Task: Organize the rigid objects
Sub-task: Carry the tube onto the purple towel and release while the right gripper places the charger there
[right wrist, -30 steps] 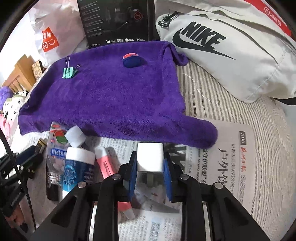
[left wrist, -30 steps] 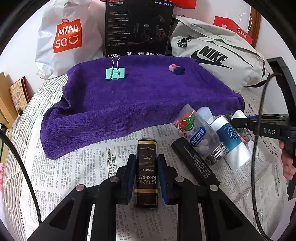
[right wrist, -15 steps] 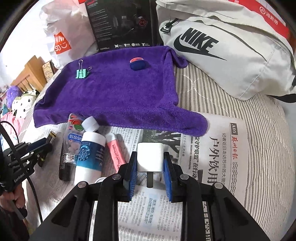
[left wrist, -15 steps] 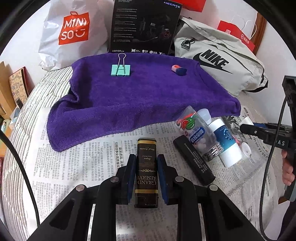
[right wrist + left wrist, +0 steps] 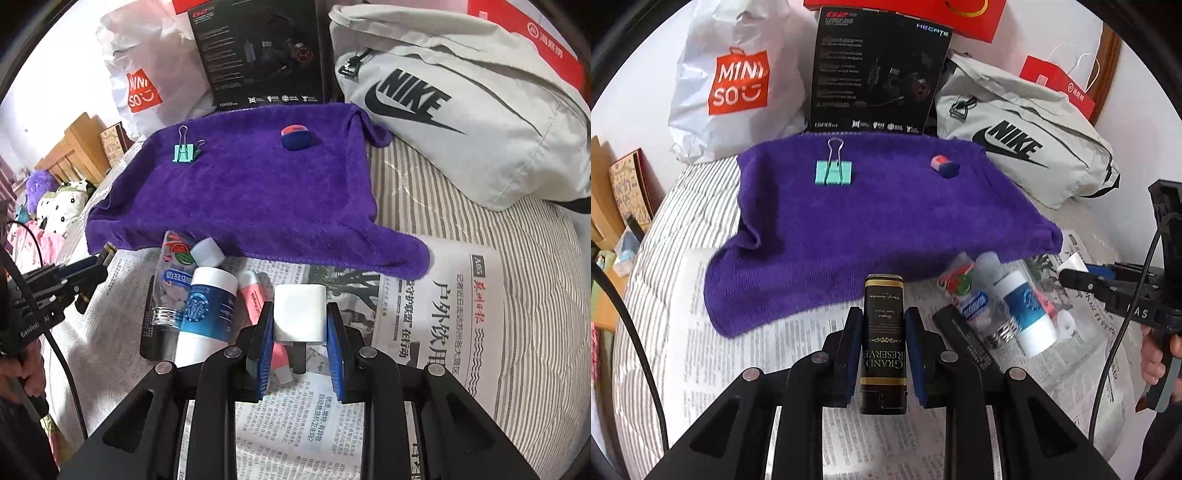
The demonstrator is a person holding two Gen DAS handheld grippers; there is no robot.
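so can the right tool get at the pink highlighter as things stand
Probably not yet. The right tool is shut on the white charger, so it has no free grip. The pink highlighter lies on the newspaper, just beyond it, against the white and blue bottle.

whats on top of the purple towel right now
Two things lie on the purple towel: a teal binder clip toward its far left and a small blue-and-pink eraser toward its far right. The rest of its top is bare. Whatever lies beneath the towel is covered.

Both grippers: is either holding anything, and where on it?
Left gripper clamps the black Grand Reserve box across its long sides. Right gripper clamps the white plug adapter across its sides.
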